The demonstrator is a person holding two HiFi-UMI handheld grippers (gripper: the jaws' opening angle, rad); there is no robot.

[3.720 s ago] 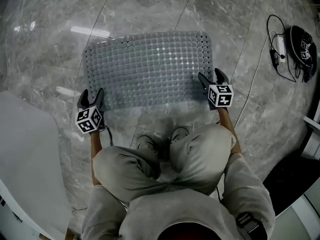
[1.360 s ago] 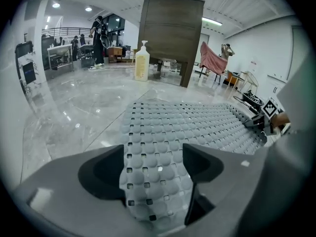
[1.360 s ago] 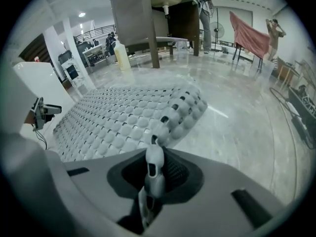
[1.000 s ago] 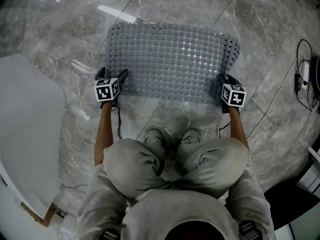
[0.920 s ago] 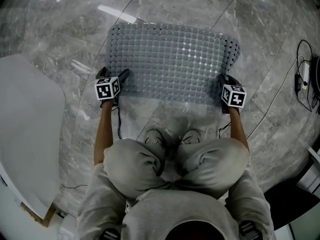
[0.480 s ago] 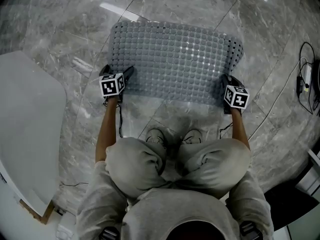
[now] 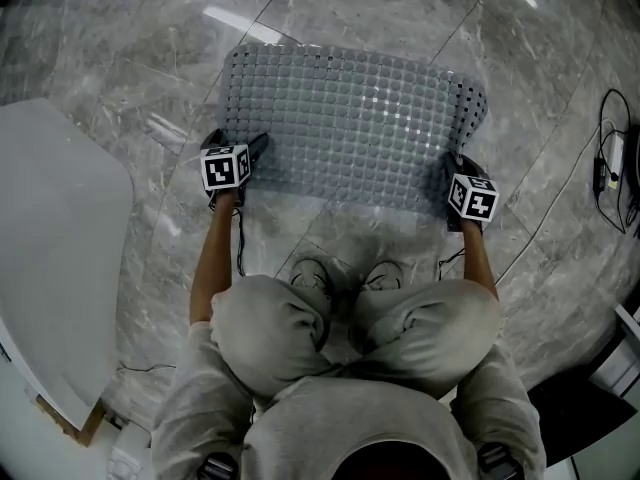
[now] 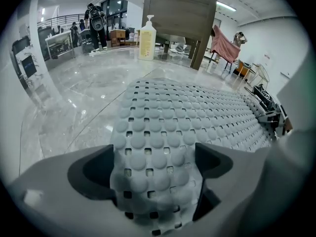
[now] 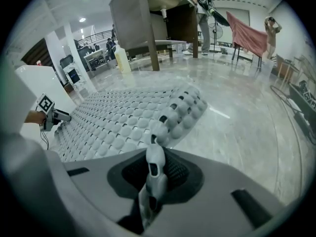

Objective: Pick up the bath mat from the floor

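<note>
Bath mat (image 7: 350, 123) flat on the marble floor (image 7: 120, 48), both lower corners in grippers.
Right gripper (image 7: 452, 163) is clamped on the raised lower-right edge. Left gripper (image 7: 238, 146), jaws wide and just narrowing slightly, straddles the lower-left corner, seemingly without squeezing. Open floor borders the upper edge.

my head camera looking steeply down, left claw (image 8: 155, 154) and right claw (image 9: 155, 168) cameras low, close, facing across the bath mat (image 7: 350, 118) all three share
</note>
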